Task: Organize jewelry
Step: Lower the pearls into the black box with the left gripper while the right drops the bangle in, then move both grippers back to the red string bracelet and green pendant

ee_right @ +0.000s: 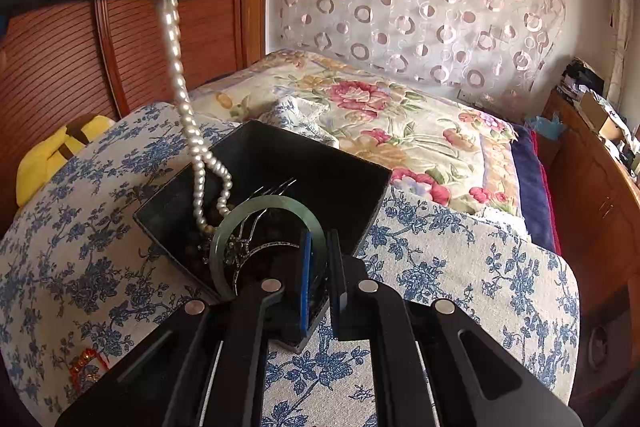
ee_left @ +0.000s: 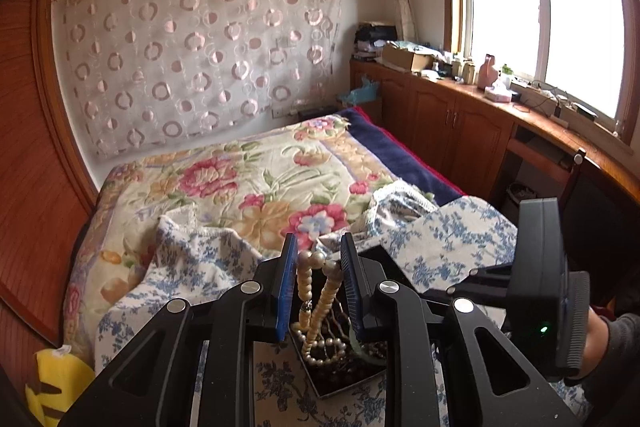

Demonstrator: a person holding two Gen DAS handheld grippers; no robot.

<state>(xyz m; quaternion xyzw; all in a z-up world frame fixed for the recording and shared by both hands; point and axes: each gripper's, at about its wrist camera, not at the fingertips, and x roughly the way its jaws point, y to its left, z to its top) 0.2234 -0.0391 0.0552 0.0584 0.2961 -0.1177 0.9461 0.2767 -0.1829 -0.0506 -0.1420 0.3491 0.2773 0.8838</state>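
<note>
Pearl necklace [ee_left: 316,291] strands are clamped between the left tongs [ee_left: 318,259] and hang down into a black box [ee_right: 280,163], where the loose end is coiled among darker beads. The box is set on a blue-flowered cloth [ee_right: 460,267] on the bed [ee_right: 400,123]. A green bangle [ee_right: 264,223] is pinched, seemingly at its rim, by the nearly closed right tongs [ee_right: 320,251], leaning over a metal hair comb [ee_right: 256,211] inside the box.

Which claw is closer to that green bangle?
Right. The right claw grips the green bangle at the black box; the left claw holds the pearl necklace above.
</note>
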